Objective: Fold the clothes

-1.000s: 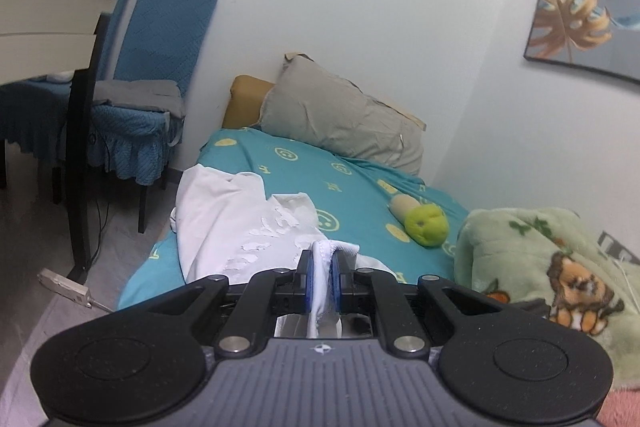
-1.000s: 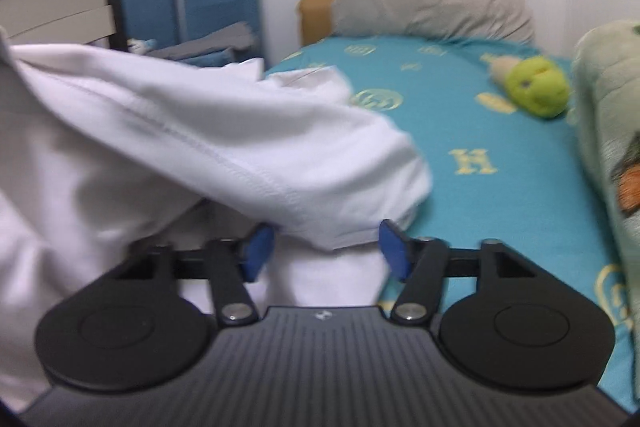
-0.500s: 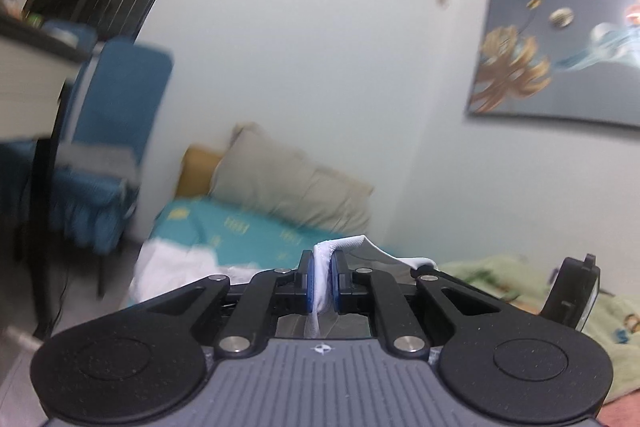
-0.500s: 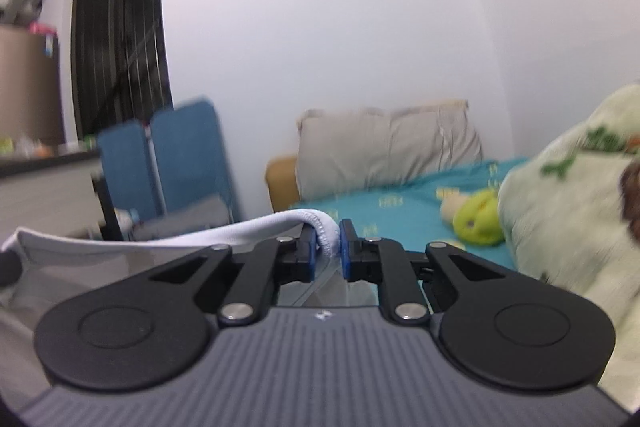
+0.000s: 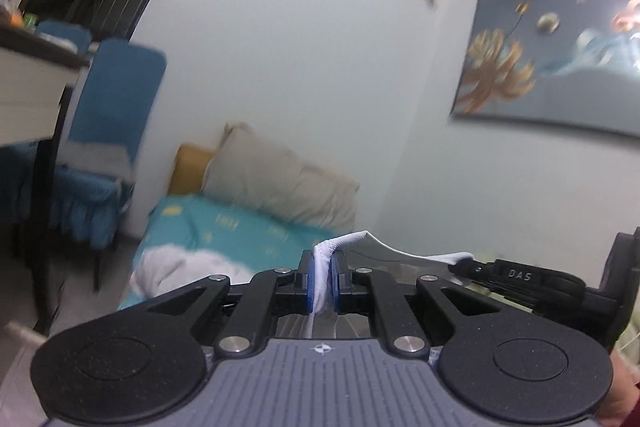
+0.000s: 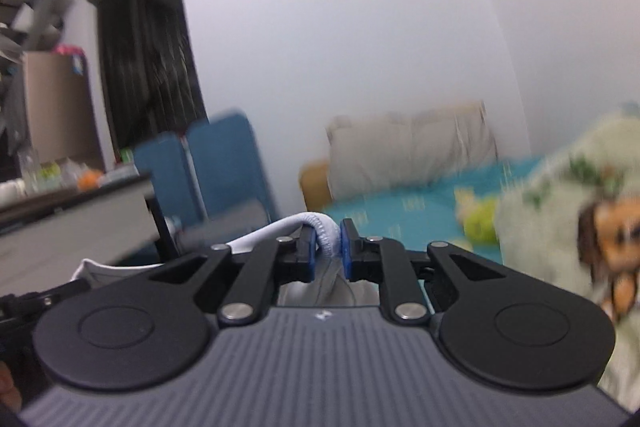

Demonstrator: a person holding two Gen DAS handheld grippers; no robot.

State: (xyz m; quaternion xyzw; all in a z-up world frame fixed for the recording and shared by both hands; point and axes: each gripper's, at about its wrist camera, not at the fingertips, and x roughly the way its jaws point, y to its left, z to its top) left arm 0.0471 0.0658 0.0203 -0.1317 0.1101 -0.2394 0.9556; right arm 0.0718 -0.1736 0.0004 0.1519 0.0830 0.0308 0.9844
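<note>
A white garment [image 5: 347, 239] is stretched between my two grippers, above the bed. In the left wrist view my left gripper [image 5: 323, 261] is shut on a bunched edge of it, and a strip of cloth runs off right toward the other gripper's black body [image 5: 560, 283]. More white cloth [image 5: 172, 267] lies below on the bed's left edge. In the right wrist view my right gripper [image 6: 326, 237] is shut on a stitched hem of the garment [image 6: 276, 229], which trails off to the left. Both grippers point nearly level.
The bed has a teal sheet [image 5: 224, 227] and a grey pillow [image 5: 280, 187] at its head. Blue chairs [image 5: 116, 95] and a desk [image 5: 28, 87] stand on the left. A green blanket [image 6: 560, 195] and a green plush toy [image 6: 480, 223] lie on the right.
My right gripper was open around the cloth and has shut on its hem. Both grippers have risen, lifting the garment off the bed, and the views now look higher up the wall.
</note>
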